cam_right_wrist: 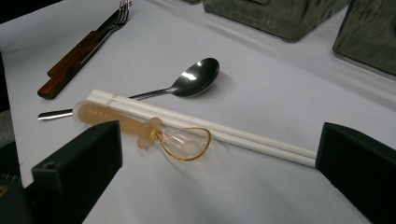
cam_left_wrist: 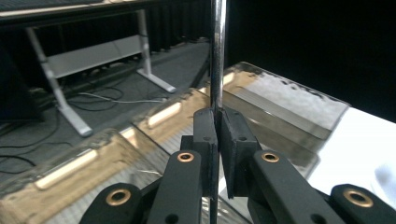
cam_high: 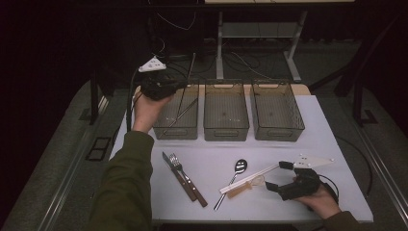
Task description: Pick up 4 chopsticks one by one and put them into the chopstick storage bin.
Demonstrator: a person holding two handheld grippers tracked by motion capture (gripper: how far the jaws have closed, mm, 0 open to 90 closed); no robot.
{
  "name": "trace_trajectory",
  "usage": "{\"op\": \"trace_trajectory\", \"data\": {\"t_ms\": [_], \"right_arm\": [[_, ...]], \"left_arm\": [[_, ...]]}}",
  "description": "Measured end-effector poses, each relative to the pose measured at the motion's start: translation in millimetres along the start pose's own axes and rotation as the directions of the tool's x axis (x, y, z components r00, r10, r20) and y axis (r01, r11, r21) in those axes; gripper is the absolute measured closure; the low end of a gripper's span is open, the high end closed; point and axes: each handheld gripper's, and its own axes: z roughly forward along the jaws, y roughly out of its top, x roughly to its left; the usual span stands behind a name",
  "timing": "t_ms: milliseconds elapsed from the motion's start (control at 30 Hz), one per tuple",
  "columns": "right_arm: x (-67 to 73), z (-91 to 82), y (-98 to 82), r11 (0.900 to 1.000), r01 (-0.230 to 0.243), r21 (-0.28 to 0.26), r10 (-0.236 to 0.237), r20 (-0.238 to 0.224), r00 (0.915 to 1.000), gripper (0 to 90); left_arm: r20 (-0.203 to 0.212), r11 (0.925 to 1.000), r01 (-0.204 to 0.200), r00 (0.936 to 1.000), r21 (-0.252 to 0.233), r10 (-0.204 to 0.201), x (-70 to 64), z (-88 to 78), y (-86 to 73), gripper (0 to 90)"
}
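Left gripper (cam_left_wrist: 217, 122) clamped on metal rod (cam_left_wrist: 217, 51) | lower upright into left basket (cam_high: 166, 129) | right gripper (cam_high: 285, 177) spread over chopsticks (cam_right_wrist: 205, 128), idle

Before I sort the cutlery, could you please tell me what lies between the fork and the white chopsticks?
The metal spoon lies between the fork and the white chopsticks, as the high view shows.

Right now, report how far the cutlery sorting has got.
Done: one metal rod lies in the left basket. In hand: the left gripper is shut on another metal rod above it. Left on the table: knife, fork, spoon, chopsticks, plastic spoon. The right gripper is open.
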Motion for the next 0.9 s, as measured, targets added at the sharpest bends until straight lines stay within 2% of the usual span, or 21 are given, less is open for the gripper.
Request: {"op": "trace_trajectory", "data": {"t_ms": [67,200,267,533,600,700,900], "right_arm": [[-0.3,-0.1,0.0,1.000,-0.001,0.001,0.001,0.001,1.0000,0.8],[-0.3,-0.2,-0.1,1.000,-0.003,0.002,0.003,-0.001,1.0000,0.8],[-0.3,-0.5,-0.1,1.000,-0.004,0.002,0.004,-0.002,1.0000,0.8],[-0.9,-0.3,-0.2,1.000,-0.003,0.002,0.003,-0.002,1.0000,0.8],[-0.7,-0.3,-0.2,1.000,-0.002,0.002,0.002,-0.003,1.0000,0.8],[-0.7,-0.6,-0.2,1.000,-0.005,0.002,0.005,-0.001,1.0000,0.8],[-1.1,0.0,-0.3,1.000,-0.003,0.002,0.003,-0.001,1.0000,0.8]], "left_arm": [[-0.016,1.0000,0.006,0.9999,0.000,-0.006,5.7,3.1,-1.1,84.9],[-0.048,0.9989,0.022,0.9986,0.042,-0.020,18.2,10.5,-10.1,84.9],[-0.065,0.9968,0.030,0.9976,0.074,-0.025,23.7,14.1,-15.3,84.9],[-0.100,0.9888,0.060,0.9939,0.137,-0.046,37.4,19.2,-34.9,84.9],[-0.107,0.9849,0.064,0.9932,0.161,-0.047,39.0,20.6,-40.8,84.9],[-0.118,0.9751,0.062,0.9923,0.213,-0.037,42.1,22.6,-50.2,84.9],[-0.126,0.9615,0.082,0.9908,0.262,-0.050,45.9,24.7,-63.5,84.9]]}}
